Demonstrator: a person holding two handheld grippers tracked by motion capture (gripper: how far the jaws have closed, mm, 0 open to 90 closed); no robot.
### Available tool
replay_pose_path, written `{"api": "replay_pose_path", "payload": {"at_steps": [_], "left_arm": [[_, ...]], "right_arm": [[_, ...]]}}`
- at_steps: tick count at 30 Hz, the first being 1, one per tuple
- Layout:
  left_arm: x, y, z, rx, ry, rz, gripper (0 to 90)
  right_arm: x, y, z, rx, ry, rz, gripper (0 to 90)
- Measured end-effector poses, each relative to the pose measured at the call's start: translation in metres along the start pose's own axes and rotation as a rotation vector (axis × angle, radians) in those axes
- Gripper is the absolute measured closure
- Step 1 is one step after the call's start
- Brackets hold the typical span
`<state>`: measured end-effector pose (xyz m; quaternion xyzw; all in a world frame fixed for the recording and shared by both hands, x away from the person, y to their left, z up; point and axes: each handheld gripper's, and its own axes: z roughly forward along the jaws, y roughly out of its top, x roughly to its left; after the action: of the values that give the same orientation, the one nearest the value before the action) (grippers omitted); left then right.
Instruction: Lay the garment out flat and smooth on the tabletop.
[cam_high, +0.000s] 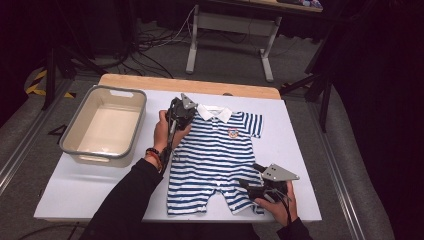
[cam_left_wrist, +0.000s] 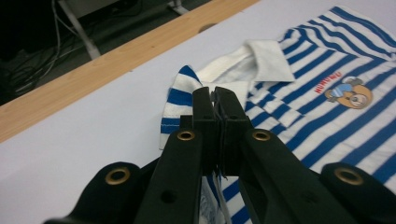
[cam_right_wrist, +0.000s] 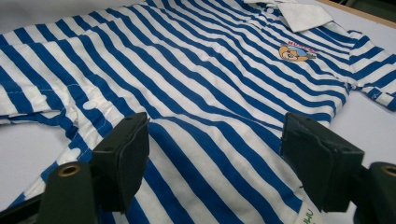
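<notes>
A blue-and-white striped baby romper (cam_high: 215, 150) with a white collar and a small bear badge lies flat on the white table top (cam_high: 295, 145). My left gripper (cam_high: 176, 116) is at the romper's left shoulder. In the left gripper view its jaws (cam_left_wrist: 215, 100) are pressed together on the left sleeve (cam_left_wrist: 180, 100), which is pulled up and folded inward. My right gripper (cam_high: 250, 177) is at the romper's right leg. In the right gripper view it (cam_right_wrist: 217, 126) stands wide open just above the striped cloth (cam_right_wrist: 196, 70), with nothing gripped.
A grey-rimmed, cream plastic basin (cam_high: 100, 156) sits on the table's left part, with nothing in it. A wooden strip (cam_high: 190, 84) runs along the far edge. Beyond it are a floor with cables and table legs (cam_high: 192, 45).
</notes>
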<state>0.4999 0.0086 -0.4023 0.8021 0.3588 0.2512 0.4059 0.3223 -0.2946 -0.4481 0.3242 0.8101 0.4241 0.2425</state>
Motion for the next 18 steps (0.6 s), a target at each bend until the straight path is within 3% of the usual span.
{"api": "replay_pose_path", "payload": {"at_steps": [5, 9, 11, 14, 18], "left_arm": [[-0.013, -0.001, 0.009, 0.02, -0.016, 0.039, 87.7], [-0.022, -0.004, 0.016, 0.026, -0.054, 0.053, 85.3], [-0.023, -0.004, 0.016, 0.035, -0.057, 0.061, 81.0], [-0.022, -0.003, 0.012, 0.013, -0.052, 0.048, 78.9], [-0.01, -0.001, 0.003, -0.002, -0.025, 0.027, 76.0]], "right_arm": [[0.0, 0.0, 0.0, 0.002, 0.0, -0.004, 24.3], [0.001, 0.0, 0.0, 0.004, 0.001, -0.005, 24.1], [0.001, 0.0, 0.0, 0.005, 0.003, -0.01, 23.9], [0.001, 0.0, 0.0, 0.005, 0.005, -0.01, 23.9], [0.0, 0.0, -0.001, 0.003, 0.002, -0.008, 23.8]]}}
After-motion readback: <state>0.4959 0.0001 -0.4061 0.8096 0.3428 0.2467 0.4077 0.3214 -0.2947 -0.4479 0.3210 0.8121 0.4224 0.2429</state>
